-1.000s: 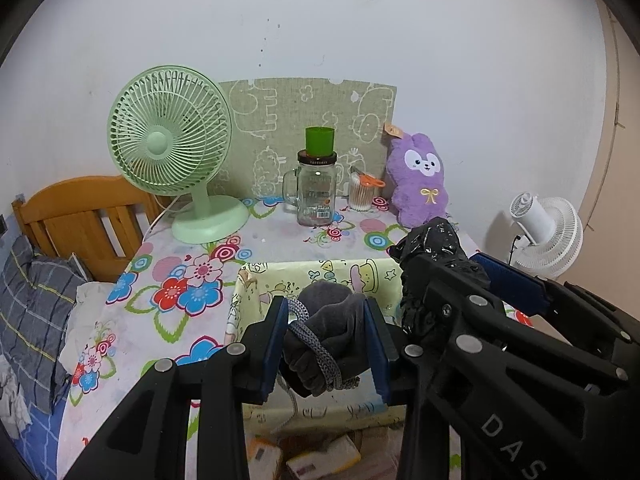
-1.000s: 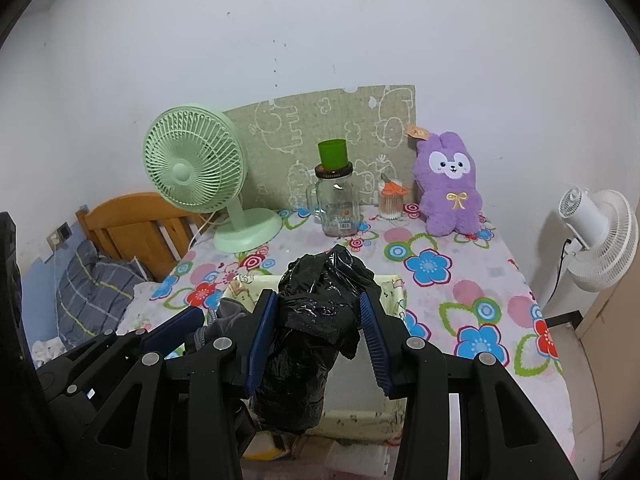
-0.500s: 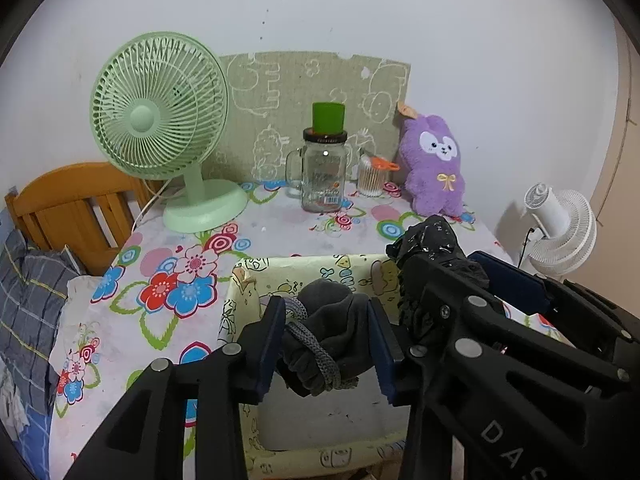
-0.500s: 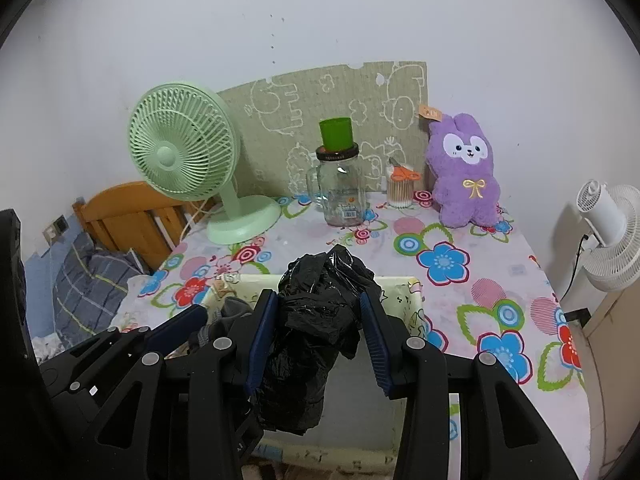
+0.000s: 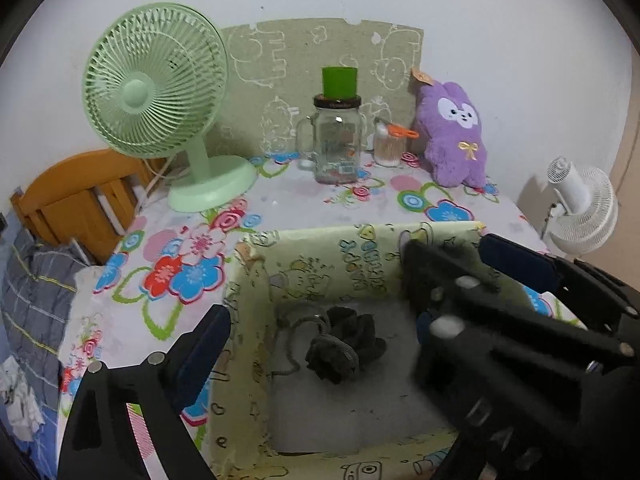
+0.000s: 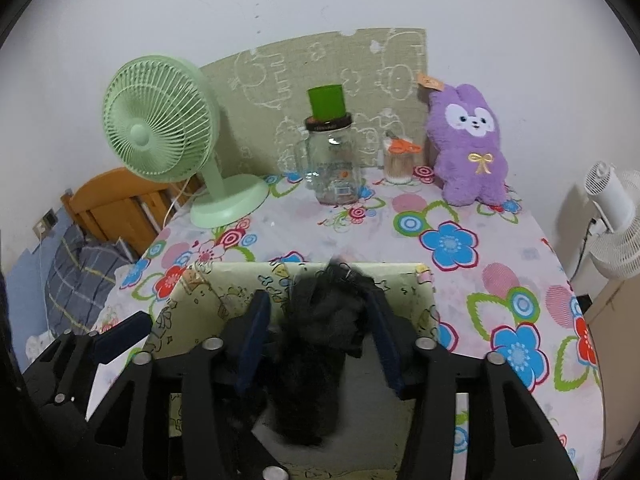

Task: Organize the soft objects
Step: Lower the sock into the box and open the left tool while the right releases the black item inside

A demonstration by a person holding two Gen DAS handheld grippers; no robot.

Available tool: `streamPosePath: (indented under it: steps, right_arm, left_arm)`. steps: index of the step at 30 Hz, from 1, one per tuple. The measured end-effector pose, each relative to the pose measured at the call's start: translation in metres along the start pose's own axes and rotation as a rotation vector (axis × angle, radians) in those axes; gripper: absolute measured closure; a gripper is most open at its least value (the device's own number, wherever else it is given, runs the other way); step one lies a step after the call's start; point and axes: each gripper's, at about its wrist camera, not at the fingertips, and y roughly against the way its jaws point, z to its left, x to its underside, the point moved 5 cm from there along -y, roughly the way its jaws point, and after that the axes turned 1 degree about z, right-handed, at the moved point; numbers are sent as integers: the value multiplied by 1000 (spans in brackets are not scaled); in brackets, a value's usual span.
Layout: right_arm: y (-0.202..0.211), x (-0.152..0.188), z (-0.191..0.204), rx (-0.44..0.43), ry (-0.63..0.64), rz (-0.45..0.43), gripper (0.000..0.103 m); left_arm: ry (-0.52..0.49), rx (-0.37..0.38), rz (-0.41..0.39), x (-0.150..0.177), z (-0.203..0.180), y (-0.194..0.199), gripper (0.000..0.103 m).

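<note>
My left claw [image 5: 320, 316] has just sprung wide, empty; the grey knitted bundle [image 5: 340, 344] lies in the yellow cartoon-print fabric box [image 5: 248, 320]. My right claw [image 6: 320, 344], loosening, straddles the black crumpled bag [image 6: 320, 340] dropping toward six o'clock.

Left gripper [image 5: 320, 320] jaws just opened wide; grey sock bundle [image 5: 344, 344], earlier clamped, now lying loose on box [image 5: 248, 320] floor. Right gripper [image 6: 320, 344] jaws just widened; black bundle [image 6: 324, 332] blurred between them, grip unclear.

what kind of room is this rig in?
Probably a bedroom at home. A wooden headboard with plaid bedding sits beside a flowered tablecloth, and a purple plush bunny and green desk fan stand on it.
</note>
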Motion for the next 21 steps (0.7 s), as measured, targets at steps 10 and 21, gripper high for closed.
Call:
streamPosePath:
  steps: [10, 21]
  right_arm:
    - [7, -2, 4, 35, 24, -18, 16]
    - [39, -1, 10, 52, -3, -70, 10]
  left_arm:
    - [5, -8, -32, -3, 0, 11, 1]
    - [-1, -28, -96, -4, 0, 46, 0]
